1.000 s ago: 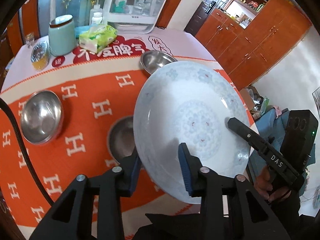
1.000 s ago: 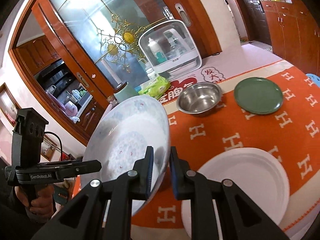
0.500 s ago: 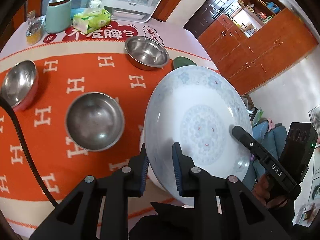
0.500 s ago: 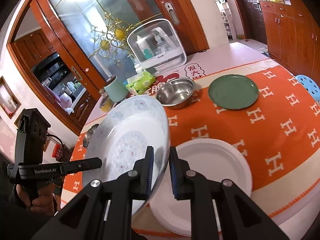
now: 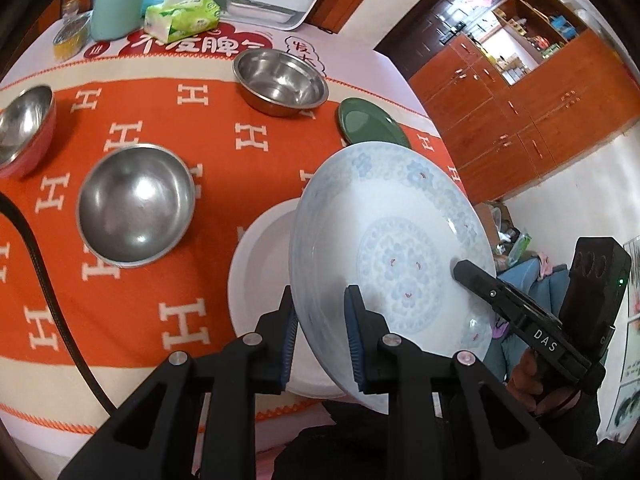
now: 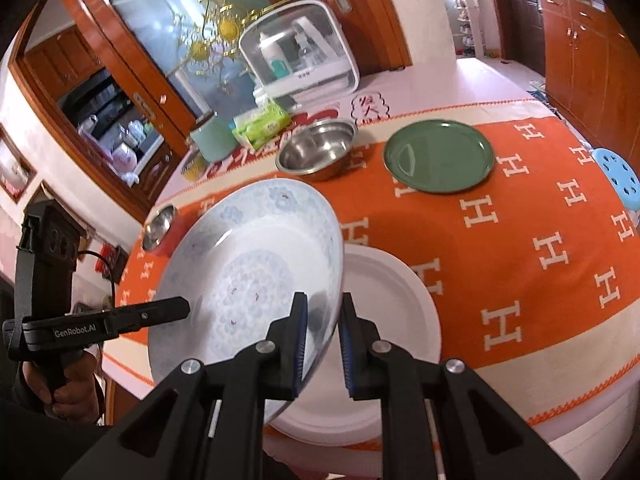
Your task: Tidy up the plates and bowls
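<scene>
Both grippers — left (image 5: 320, 334) and right (image 6: 323, 340) — stay clamped on opposite rim edges of the blue-patterned plate (image 5: 394, 248); since a second ago it has swung from above the steel bowl (image 5: 136, 204) to tilted over the white plate (image 6: 384, 312), ready for stacking. Green plate (image 6: 438, 156) lies well apart — nothing blocks lowering.

A green tissue pack (image 5: 182, 18) is lying beside a mint canister (image 5: 116, 4), before a white cabinet (image 6: 298, 54) on the orange tablecloth (image 6: 520, 232).

An orange H-patterned tablecloth (image 5: 132, 312) covers the table, bearing steel bowls (image 5: 136, 204), a green plate (image 6: 438, 156) and a white plate (image 6: 388, 300).
</scene>
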### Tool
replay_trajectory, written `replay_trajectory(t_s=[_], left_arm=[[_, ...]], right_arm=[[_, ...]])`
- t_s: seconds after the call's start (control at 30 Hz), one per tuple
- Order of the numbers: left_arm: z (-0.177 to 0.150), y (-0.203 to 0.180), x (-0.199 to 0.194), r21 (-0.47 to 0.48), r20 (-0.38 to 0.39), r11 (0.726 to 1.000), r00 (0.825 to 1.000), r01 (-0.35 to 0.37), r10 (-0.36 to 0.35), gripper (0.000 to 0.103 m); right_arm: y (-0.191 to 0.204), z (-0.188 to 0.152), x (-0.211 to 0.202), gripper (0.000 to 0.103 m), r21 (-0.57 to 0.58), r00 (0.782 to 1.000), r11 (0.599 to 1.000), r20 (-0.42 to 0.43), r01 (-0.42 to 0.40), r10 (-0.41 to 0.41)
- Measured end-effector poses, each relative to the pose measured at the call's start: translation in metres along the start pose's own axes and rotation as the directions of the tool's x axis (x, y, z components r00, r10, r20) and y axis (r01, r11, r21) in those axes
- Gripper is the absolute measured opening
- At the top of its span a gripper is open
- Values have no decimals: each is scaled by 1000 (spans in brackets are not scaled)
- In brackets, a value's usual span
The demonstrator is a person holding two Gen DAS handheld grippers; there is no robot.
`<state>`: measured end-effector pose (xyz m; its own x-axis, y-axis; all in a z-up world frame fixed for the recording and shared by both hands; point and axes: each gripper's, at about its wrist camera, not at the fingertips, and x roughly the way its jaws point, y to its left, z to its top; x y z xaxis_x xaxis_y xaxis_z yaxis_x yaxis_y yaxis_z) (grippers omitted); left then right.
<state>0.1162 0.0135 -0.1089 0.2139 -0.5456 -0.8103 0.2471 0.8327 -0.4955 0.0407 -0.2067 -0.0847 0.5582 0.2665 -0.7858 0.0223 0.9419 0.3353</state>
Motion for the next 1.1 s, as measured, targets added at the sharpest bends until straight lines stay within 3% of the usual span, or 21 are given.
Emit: replay_trajectory(t_s=[0.3, 0.57, 1.1], left_arm=[[-20, -2, 26, -113, 21, 992, 998, -60, 63, 21], [-27, 1, 50, -181, -26, 971, 988, -153, 151, 21], [-29, 2, 97, -214, -152, 941, 960, -263, 234, 21]], right_arm=[[-25, 3, 29, 15, -79, 988, 995, -151, -52, 39], [-38, 5, 60, 15, -111, 965, 989, -253, -102, 71], [-61, 1, 98, 15, -125, 932, 987, -358, -101, 50]])
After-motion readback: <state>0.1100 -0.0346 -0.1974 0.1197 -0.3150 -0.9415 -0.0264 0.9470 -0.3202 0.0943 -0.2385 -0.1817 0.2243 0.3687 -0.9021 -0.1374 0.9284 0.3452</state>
